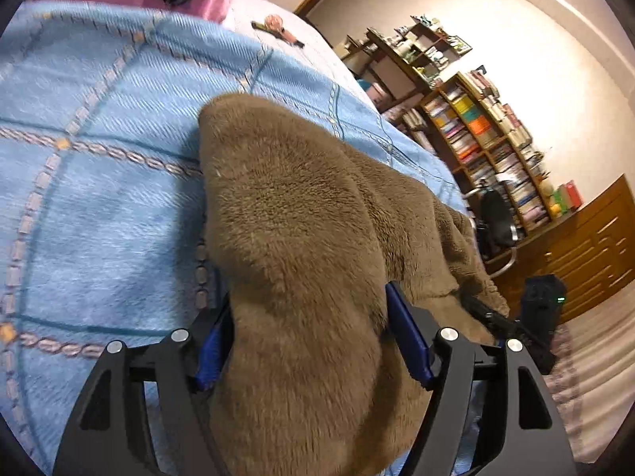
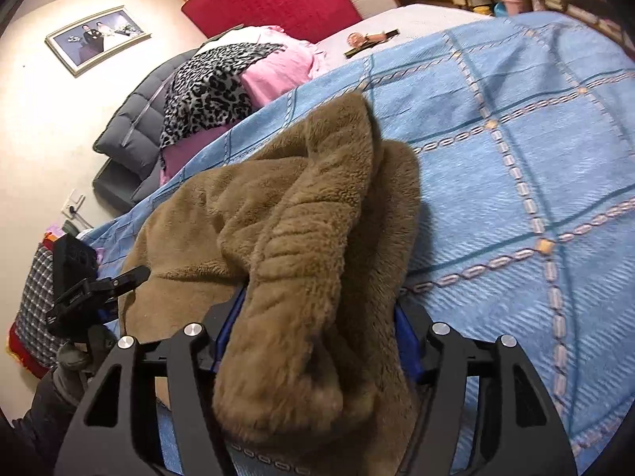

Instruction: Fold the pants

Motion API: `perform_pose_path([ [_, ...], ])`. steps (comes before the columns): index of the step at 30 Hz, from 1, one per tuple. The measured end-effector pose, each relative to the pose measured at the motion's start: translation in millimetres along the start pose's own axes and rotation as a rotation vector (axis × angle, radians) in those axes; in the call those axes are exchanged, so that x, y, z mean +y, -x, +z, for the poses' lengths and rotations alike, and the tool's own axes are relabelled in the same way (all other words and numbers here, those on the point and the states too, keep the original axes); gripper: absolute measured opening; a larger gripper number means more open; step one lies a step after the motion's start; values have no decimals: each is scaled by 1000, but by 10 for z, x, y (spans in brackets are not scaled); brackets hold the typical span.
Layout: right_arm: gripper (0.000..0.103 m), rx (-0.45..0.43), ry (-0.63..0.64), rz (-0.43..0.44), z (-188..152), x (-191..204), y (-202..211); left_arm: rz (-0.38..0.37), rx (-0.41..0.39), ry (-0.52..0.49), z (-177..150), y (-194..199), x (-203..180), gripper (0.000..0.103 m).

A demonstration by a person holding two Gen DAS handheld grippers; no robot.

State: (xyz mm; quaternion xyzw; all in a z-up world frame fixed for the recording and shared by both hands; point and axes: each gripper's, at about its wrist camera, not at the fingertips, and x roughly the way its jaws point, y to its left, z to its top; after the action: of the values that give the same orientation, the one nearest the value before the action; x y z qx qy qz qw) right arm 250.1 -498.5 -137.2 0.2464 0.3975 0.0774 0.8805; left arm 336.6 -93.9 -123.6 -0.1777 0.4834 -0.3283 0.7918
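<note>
2 grippers, left and right, each clamp the brown pants; lift evenly, keeping edges aligned over the bed.

Light: warm indoor light is washing the wall nearly white in the left view.
Shadows: soft ones are falling beside the pants onto the blanket.
Blur: blanket pattern is smearing slightly.
Distortion: fisheye is bending the bookshelf; corners are going black.
</note>
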Motion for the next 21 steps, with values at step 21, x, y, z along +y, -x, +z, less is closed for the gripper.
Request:
perform_pose_path([
  [21,77,-77,169,-426,-606,279,136,295,-63,-220,-910,78,-432,84],
])
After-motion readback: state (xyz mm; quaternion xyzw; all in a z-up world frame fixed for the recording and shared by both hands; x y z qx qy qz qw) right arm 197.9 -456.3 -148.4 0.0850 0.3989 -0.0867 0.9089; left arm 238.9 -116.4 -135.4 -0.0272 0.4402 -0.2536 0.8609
